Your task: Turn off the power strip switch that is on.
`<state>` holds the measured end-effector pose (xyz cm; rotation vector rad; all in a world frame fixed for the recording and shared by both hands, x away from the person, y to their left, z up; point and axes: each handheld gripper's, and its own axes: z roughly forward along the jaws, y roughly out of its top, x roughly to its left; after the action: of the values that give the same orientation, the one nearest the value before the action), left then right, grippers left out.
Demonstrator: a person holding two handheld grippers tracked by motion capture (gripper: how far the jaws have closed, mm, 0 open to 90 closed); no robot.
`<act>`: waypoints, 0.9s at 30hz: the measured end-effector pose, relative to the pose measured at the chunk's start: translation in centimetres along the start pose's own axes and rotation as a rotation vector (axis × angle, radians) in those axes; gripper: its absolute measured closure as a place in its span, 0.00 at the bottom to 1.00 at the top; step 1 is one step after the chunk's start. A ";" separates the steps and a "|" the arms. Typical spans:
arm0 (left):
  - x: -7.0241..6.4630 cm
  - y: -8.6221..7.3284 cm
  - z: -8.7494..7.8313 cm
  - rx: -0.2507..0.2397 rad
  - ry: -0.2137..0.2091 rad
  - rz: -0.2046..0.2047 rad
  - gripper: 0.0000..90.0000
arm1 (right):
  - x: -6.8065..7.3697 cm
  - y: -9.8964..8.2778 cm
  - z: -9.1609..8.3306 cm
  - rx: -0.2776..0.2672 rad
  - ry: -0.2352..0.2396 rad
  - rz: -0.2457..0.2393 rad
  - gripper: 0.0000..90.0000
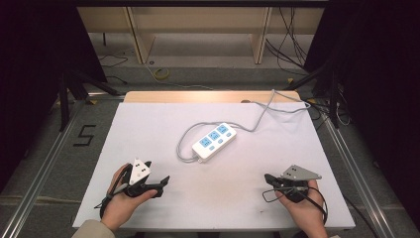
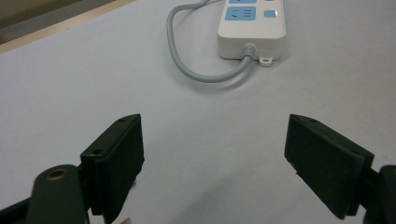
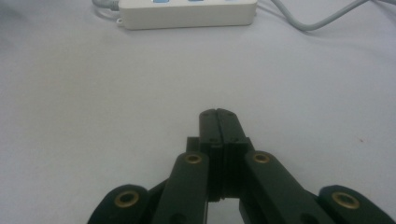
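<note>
A white power strip (image 1: 214,141) with blue sockets lies near the middle of the bench (image 1: 148,134), set at a slant, its far end pointing toward the right rear corner. Its grey cord (image 1: 184,141) leaves the near end, loops round to the left of the strip and runs behind it, then trails off across the back right edge of the bench. The person sits at the near side with a hand at each front corner. The left hand (image 1: 121,198) holds the left gripper (image 1: 163,184) low over the white surface, its jaws spread wide apart with nothing between them; in the left gripper view (image 2: 212,154) the near end of the strip (image 2: 252,28) and the curve of the cord (image 2: 205,77) sit straight ahead, well apart from the jaws. The right hand (image 1: 302,206) holds the right gripper (image 1: 268,178) pointing inward toward the left, its jaws pressed flat together and empty; in the right gripper view (image 3: 218,116) they meet with no gap, and the long side of the strip (image 3: 187,13) lies across the top, well beyond them. A black cable (image 1: 270,196) loops from the right gripper onto the bench beside the hand. A "5" (image 1: 85,135) is marked on the floor to the left of the bench.
</note>
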<state>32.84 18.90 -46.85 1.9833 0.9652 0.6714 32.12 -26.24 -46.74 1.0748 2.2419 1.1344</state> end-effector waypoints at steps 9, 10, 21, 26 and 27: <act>0.1 0.0 0.0 -0.008 0.006 -0.021 0.22 | 0.3 0.8 0.4 0.000 0.011 -0.005 1.00; 0.1 0.0 0.0 -0.007 0.005 -0.022 0.23 | 0.2 0.9 0.4 -0.006 0.012 -0.005 1.00; 0.1 0.0 0.1 0.002 0.005 -0.018 0.23 | -0.2 1.9 0.9 -0.014 0.022 0.009 1.00; 0.1 0.0 0.1 0.003 0.005 -0.018 0.23 | -0.1 2.4 1.4 -0.015 0.023 0.003 1.00; 0.1 0.0 0.1 0.004 0.005 -0.018 0.23 | -0.1 2.6 1.5 -0.014 0.026 0.000 1.00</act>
<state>32.94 18.94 -46.90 1.9752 0.9870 0.6659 34.27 -24.62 -45.52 1.0609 2.2505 1.1682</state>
